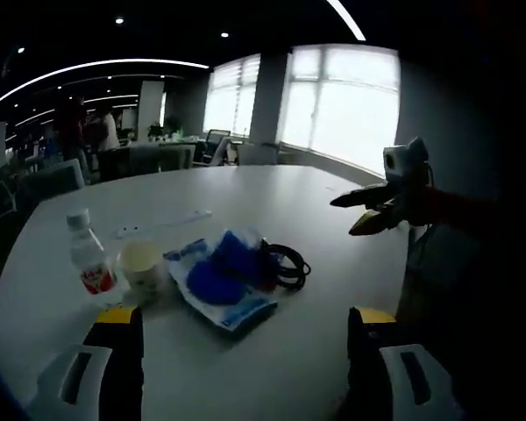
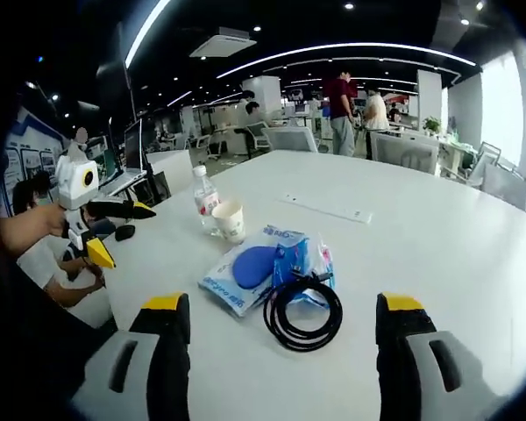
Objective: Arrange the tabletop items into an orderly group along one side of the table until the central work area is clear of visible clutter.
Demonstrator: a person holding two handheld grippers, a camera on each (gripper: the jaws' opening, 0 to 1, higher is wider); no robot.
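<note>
Spillage is the main risk, in my judgement: the paper cup [image 1: 141, 266] stands touching the small plastic bottle [image 1: 89, 260] at the left end of the cluster, and if it holds liquid, which I cannot tell, a sideways push from a jaw could tip either one across the white table [image 1: 272, 189]. Next along, the blue pouch [image 1: 219, 265] lies on a flat printed packet [image 1: 227, 303] with its edge near the cup's foot, so dragging the packet could knock the cup. At the right end the coiled black cable [image 1: 285, 265] rests against the blue things and could snag and pull them along if lifted alone. All of this sits near the middle of the table, not yet moved to a side; a thin white strip [image 2: 326, 208] lies apart, farther back. The left gripper [image 1: 245, 338] has its jaws wide apart and holds nothing; the right gripper [image 2: 280, 329] is likewise spread and empty, both hovering short of the clutter.
</note>
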